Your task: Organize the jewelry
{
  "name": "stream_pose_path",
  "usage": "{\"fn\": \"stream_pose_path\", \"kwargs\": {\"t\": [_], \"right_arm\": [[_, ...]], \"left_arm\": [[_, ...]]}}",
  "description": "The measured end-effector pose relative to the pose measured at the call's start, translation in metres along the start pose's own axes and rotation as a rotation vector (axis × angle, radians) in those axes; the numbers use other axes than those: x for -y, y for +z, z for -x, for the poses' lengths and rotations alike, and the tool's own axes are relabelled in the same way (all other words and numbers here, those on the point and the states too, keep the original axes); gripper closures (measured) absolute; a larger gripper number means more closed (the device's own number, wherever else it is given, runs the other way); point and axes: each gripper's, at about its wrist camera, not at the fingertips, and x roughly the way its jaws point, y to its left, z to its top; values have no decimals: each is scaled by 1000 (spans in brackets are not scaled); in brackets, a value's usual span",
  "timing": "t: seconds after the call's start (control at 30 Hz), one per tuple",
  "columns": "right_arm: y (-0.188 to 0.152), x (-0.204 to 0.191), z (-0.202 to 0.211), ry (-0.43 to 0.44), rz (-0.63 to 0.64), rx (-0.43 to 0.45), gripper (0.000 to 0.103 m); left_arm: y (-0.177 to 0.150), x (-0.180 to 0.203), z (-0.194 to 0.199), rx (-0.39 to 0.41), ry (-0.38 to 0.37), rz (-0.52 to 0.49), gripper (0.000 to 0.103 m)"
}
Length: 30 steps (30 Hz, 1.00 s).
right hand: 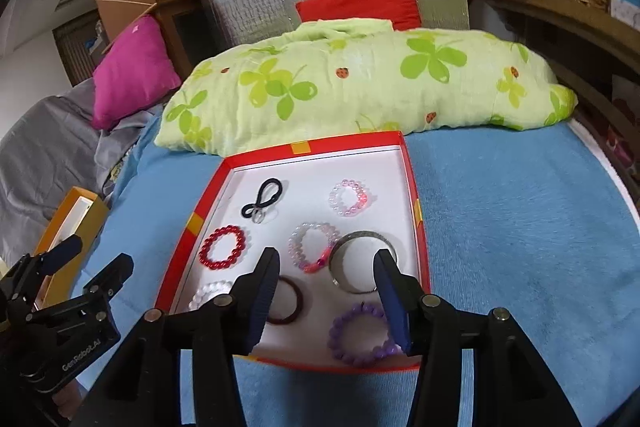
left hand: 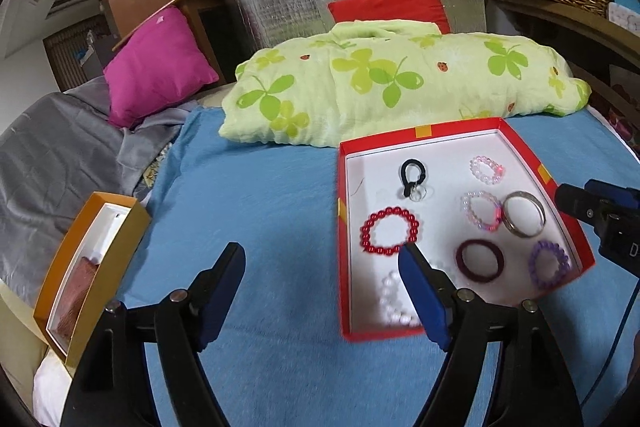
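Note:
A red box lid with a white inside (left hand: 344, 187) (right hand: 408, 163) lies on the blue blanket and holds several bracelets: red beads (left hand: 390, 231) (right hand: 222, 247), white beads (left hand: 394, 301) (right hand: 206, 293), a maroon band (left hand: 479, 260) (right hand: 294, 301), a silver bangle (left hand: 524, 213) (right hand: 362, 261), purple beads (left hand: 549, 264) (right hand: 360, 337), two pink bead rings (left hand: 487, 170) (right hand: 348, 197) and a black clip (left hand: 413, 177) (right hand: 262, 202). My left gripper (left hand: 324, 257) is open and empty over the lid's left edge. My right gripper (right hand: 326, 263) is open and empty above the lid's near half.
An orange box (left hand: 86, 279) (right hand: 70, 223) with a brownish item inside lies at the left on the bed. A green clover-print quilt (left hand: 380, 87) (right hand: 360, 83) lies behind the lid. A pink cushion (left hand: 156, 67) and grey sheet (left hand: 48, 163) are far left.

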Motion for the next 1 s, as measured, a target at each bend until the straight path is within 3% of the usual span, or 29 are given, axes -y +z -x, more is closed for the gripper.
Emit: {"fn": "stream_pose_path", "kwargs": {"t": [0.7, 1.0], "right_arm": [[-69, -18, 81, -50, 51, 67, 45], [-75, -31, 86, -48, 66, 76, 44]], "left_arm": [[-51, -28, 56, 34, -13, 73, 23], [-62, -32, 59, 18, -22, 87, 23]]}}
